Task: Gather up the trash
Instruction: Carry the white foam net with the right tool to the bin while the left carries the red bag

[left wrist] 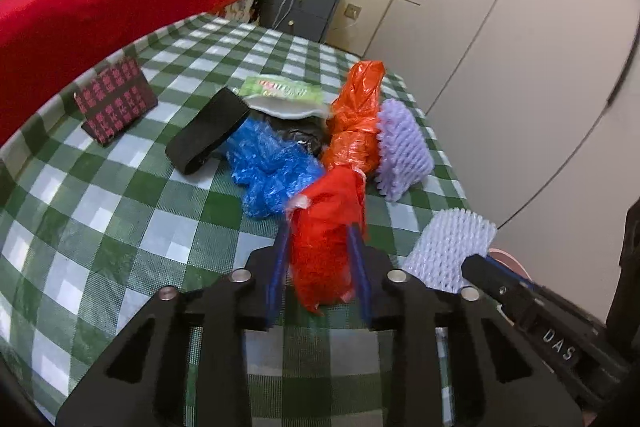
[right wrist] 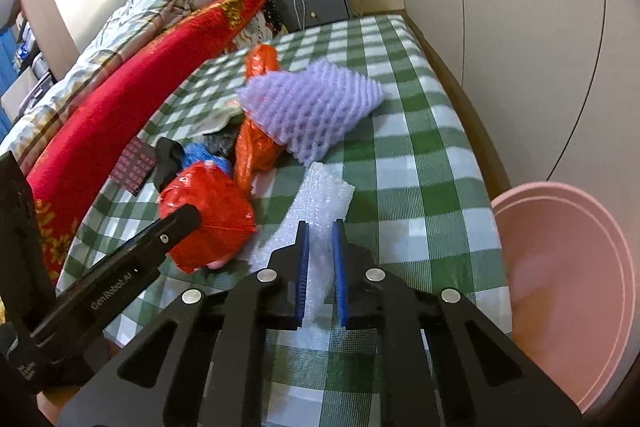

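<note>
My left gripper [left wrist: 318, 227] is shut on a crumpled red plastic bag [left wrist: 326, 239] and holds it just above the green checked bedsheet [left wrist: 120, 207]; the bag also shows in the right wrist view [right wrist: 208, 215]. My right gripper [right wrist: 320, 227] is shut on a piece of white bubble wrap [right wrist: 324, 195], which also shows in the left wrist view [left wrist: 448, 247]. Beyond lie a blue plastic bag [left wrist: 272, 171], an orange plastic bag [left wrist: 356, 119], a purple foam net [right wrist: 316, 103], a black band [left wrist: 208, 131] and a green-printed wrapper [left wrist: 284, 95].
A pink basin [right wrist: 576, 287] stands off the bed's right edge. A patterned dark box [left wrist: 116, 99] lies on the sheet at left. A red blanket [left wrist: 100, 15] and a pillow lie along the far left. A grey nightstand [left wrist: 304, 3] and wardrobe doors stand behind.
</note>
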`<state>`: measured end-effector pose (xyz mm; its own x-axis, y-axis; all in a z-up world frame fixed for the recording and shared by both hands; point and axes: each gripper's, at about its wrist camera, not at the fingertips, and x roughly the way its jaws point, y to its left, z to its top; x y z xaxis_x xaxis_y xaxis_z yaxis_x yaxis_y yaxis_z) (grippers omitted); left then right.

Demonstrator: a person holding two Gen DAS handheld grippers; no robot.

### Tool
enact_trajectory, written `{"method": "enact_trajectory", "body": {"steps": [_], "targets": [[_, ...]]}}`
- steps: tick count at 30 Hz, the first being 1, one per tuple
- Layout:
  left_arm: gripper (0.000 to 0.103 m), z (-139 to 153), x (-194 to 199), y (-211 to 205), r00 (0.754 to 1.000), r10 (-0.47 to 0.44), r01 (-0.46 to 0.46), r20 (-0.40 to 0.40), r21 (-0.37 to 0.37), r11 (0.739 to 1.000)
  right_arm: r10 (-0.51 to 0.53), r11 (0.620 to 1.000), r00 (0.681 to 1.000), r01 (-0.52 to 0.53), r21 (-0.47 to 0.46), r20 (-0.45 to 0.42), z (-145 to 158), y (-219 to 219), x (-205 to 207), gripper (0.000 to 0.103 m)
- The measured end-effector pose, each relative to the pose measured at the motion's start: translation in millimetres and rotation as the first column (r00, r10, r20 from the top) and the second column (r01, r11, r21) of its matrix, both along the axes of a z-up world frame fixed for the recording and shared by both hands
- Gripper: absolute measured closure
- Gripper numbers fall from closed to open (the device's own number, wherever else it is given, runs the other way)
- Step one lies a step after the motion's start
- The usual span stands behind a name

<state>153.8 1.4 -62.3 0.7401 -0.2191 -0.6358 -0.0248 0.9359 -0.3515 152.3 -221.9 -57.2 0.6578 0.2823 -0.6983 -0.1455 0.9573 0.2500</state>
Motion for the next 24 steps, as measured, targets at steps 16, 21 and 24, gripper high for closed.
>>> {"method": "enact_trajectory", "body": {"steps": [16,21,24], "targets": [[0.086,33,-48,0,0.996,-0.027,0.017,0.085,0.122,0.992,0.000,0.999,0.994,0.004,-0.041,0.112,42,-6,-44,0.091],[0.086,46,-64,0,0.992,-0.042,0.026,0.115,0.141,0.990,0.024,0.996,0.989,-0.011,-0.090,0.146,52,0,-58,0.091],[0.086,52,-73,0,0.991,-0.046,0.028,0.128,0.142,0.989,0.027,0.995,0.988,-0.012,-0.101,0.154,54,0,-64,0.091]]}}
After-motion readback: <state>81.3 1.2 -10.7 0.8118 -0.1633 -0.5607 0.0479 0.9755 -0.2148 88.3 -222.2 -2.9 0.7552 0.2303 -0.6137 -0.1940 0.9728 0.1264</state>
